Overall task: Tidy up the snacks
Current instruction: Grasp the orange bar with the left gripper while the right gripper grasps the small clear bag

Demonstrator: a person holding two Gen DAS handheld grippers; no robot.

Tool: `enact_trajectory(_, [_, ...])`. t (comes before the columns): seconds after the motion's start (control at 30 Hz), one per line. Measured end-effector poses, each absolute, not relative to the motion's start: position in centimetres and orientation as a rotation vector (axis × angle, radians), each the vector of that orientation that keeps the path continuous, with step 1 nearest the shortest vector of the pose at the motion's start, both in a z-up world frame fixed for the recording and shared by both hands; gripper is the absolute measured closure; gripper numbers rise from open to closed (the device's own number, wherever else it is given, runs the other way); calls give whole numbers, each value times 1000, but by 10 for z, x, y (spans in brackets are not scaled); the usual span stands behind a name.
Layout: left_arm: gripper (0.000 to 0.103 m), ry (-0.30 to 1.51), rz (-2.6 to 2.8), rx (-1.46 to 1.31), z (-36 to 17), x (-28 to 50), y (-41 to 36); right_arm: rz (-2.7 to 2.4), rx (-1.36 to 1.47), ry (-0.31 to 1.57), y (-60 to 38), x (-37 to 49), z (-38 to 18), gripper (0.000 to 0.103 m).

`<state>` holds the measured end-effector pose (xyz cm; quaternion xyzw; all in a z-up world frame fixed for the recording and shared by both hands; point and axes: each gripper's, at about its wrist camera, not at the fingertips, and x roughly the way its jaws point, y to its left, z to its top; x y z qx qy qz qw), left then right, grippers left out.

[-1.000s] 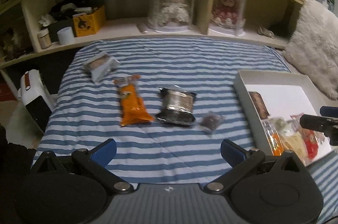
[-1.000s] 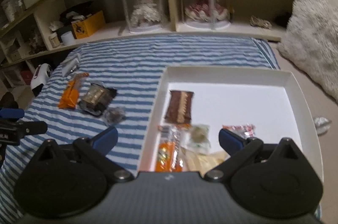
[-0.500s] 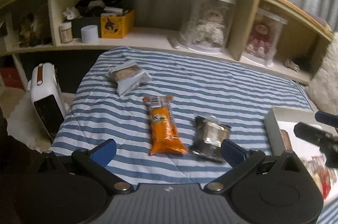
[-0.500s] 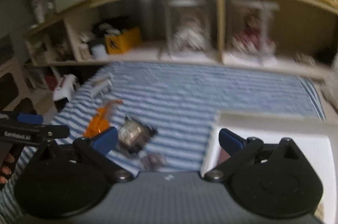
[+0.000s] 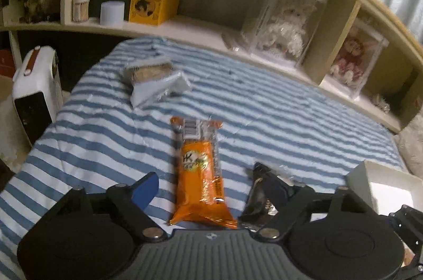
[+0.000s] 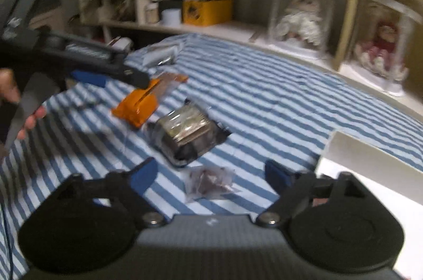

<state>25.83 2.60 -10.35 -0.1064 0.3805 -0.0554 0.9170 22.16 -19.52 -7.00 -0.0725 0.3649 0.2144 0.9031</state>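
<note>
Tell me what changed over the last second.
Both grippers swung left, away from the white box. The left gripper, open, closed in on the orange snack; the right gripper, open, left the box and now frames the small dark packet. Nothing was gripped or released. The snacks on the striped cover stayed put.

Orange snack pack flat on striped cover, dark pack beside.

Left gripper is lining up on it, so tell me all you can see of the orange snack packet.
The orange snack packet is a long glossy plastic wrapper with a clear end showing a white label. It lies flat on the striped blanket, lengthwise between the open fingers of the left gripper, ungripped. A dark packet lies just right of it.
</note>
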Motion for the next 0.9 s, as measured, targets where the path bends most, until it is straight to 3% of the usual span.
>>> enact_trajectory(0.2, [33, 828, -97, -217, -124, 268, 32, 464, -166, 796, -187, 234, -87, 29])
enact_trajectory(0.27, [40, 824, -103, -212, -125, 270, 32, 469, -163, 823, -189, 237, -94, 41])
enact_trajectory(0.43, [59, 832, -117, -212, -123, 268, 35, 471, -153, 851, -191, 234, -105, 55])
enact_trajectory(0.9, [59, 1023, -206, -108, -106, 222, 36, 498, -126, 878, -191, 189, -88, 58])
